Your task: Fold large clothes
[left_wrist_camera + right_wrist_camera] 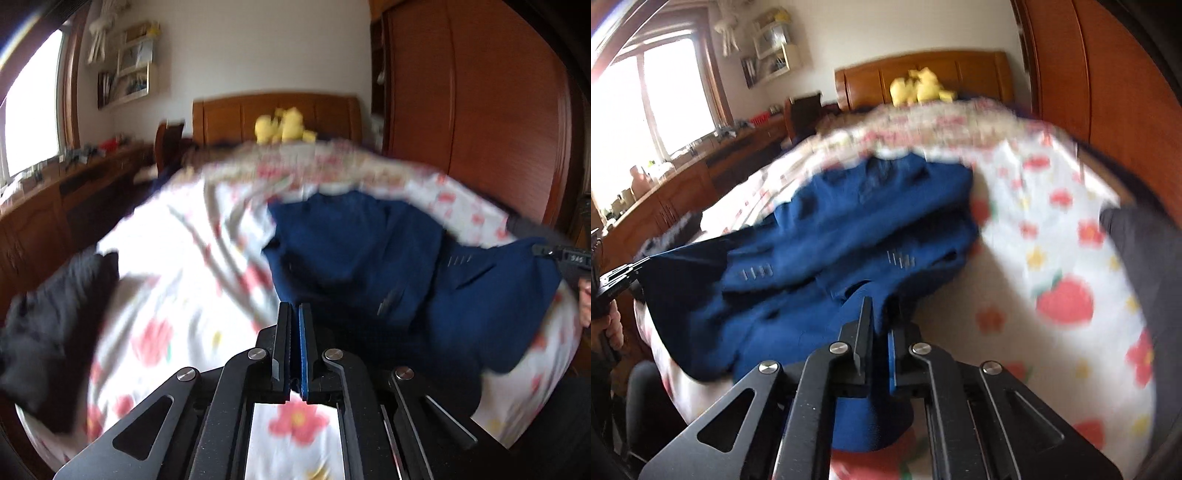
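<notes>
A navy blue jacket (369,251) lies crumpled on a bed with a floral sheet (184,277), blurred in both views. My left gripper (294,308) is shut with the jacket's near edge at its fingertips. In the right wrist view that left gripper (635,271) shows at the left edge, with the jacket's (849,221) corner pulled taut to it. My right gripper (877,306) is shut on a fold of the blue cloth, which hangs down under its fingers. The left wrist view shows the right gripper (550,253) at the far right, pinching the other corner.
A black garment (55,325) lies on the bed's left side and a dark grey one (1137,258) at its right. Yellow plush toys (284,125) sit by the wooden headboard (229,118). A wooden wardrobe (461,92) stands right, a low cabinet (37,221) under the window.
</notes>
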`<action>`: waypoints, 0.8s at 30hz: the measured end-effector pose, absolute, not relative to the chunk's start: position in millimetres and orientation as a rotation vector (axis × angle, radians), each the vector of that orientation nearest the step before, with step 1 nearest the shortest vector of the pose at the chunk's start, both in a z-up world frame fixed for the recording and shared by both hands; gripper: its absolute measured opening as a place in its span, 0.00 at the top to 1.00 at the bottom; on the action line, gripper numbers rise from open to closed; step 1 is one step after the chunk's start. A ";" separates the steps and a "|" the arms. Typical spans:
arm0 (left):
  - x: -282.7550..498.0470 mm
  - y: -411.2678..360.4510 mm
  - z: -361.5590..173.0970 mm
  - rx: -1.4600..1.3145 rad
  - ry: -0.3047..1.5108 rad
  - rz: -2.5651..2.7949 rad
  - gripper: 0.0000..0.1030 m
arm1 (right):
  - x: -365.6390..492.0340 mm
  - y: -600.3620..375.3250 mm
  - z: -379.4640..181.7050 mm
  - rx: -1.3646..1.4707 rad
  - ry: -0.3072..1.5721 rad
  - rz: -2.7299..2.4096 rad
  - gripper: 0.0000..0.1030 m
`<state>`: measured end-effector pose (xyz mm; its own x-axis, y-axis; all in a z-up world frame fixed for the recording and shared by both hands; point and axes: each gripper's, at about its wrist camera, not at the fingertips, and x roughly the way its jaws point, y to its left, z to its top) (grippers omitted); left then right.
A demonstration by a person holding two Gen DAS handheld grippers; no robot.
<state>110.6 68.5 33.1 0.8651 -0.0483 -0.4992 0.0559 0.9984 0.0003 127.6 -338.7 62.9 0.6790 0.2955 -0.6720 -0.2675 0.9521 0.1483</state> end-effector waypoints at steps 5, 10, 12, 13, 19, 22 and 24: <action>114.7 42.1 108.4 0.048 0.426 -0.084 0.97 | 136.4 -312.5 139.8 -0.012 0.640 0.321 0.96; 94.2 28.4 177.1 0.073 0.317 -0.089 0.97 | 112.7 -301.5 219.3 -0.047 0.516 0.326 0.97; 79.8 25.8 200.2 0.082 0.278 -0.091 0.97 | 92.6 -301.4 250.5 -0.065 0.454 0.336 0.99; 71.7 24.2 209.4 0.089 0.262 -0.089 0.97 | 86.5 -304.2 259.4 -0.064 0.438 0.337 1.00; 60.4 6.6 205.9 0.200 0.309 -0.087 0.97 | 43.1 -305.7 304.4 -0.126 0.390 0.326 1.00; 63.7 -2.8 182.3 0.231 0.375 -0.097 0.97 | 50.0 -309.2 272.3 -0.125 0.476 0.312 1.00; 66.4 -5.0 169.3 0.232 0.407 -0.111 0.97 | 54.6 -312.9 235.2 -0.120 0.550 0.305 1.00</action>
